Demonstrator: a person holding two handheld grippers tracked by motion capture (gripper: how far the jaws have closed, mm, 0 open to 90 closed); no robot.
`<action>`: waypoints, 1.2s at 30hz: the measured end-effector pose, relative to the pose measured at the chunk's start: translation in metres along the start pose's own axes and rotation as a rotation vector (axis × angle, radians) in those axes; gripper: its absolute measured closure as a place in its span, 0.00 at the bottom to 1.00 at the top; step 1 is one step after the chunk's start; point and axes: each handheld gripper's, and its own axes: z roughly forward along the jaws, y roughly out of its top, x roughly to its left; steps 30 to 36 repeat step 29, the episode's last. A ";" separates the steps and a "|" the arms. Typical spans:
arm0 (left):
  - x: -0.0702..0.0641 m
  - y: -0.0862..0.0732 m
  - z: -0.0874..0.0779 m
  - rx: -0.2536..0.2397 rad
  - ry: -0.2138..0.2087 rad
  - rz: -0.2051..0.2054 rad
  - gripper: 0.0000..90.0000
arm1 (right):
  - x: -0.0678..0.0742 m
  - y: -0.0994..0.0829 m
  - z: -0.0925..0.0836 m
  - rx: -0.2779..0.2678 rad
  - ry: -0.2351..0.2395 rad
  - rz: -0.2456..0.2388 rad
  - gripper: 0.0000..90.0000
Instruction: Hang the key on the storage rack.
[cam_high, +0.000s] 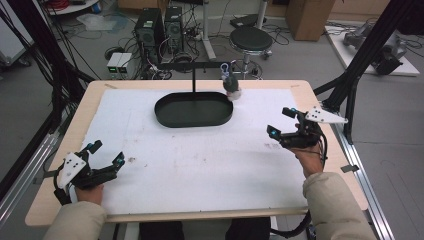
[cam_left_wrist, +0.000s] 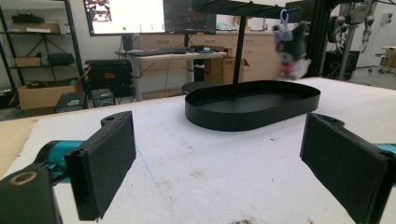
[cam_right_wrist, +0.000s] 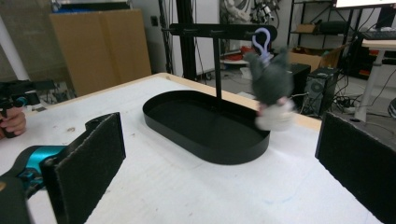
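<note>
Claws (cam_high: 106, 153) (cam_high: 281, 121) both spread, near opposite table (cam_high: 45, 200) edges, well apart from tray (cam_high: 194, 109).

Lighting: even, overhead, soft shadows. White mat (cam_high: 200, 165) bright, without glare. Hanging plush toy (cam_right_wrist: 271, 88) motion-blurred; nearest jaw pads slightly soft.

A person's two hand-held grippers, the left gripper (cam_high: 105, 155) at lower left and the right gripper (cam_high: 281, 122) at right, hover open over a white mat (cam_high: 200, 160). At upper centre, a plush keychain (cam_high: 231, 86) hangs beside a black oval tray (cam_high: 165, 116).
</note>
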 end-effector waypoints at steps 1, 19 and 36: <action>0.000 0.000 0.000 0.001 0.000 0.000 0.12 | 0.000 -0.006 -0.002 -0.002 -0.005 0.002 0.01; 0.000 0.000 0.001 0.007 0.002 0.005 0.12 | 0.008 -0.083 -0.012 -0.040 -0.073 0.027 0.01; -0.001 0.000 0.000 0.005 0.005 0.009 0.12 | 0.013 -0.092 -0.012 -0.040 -0.066 0.000 0.01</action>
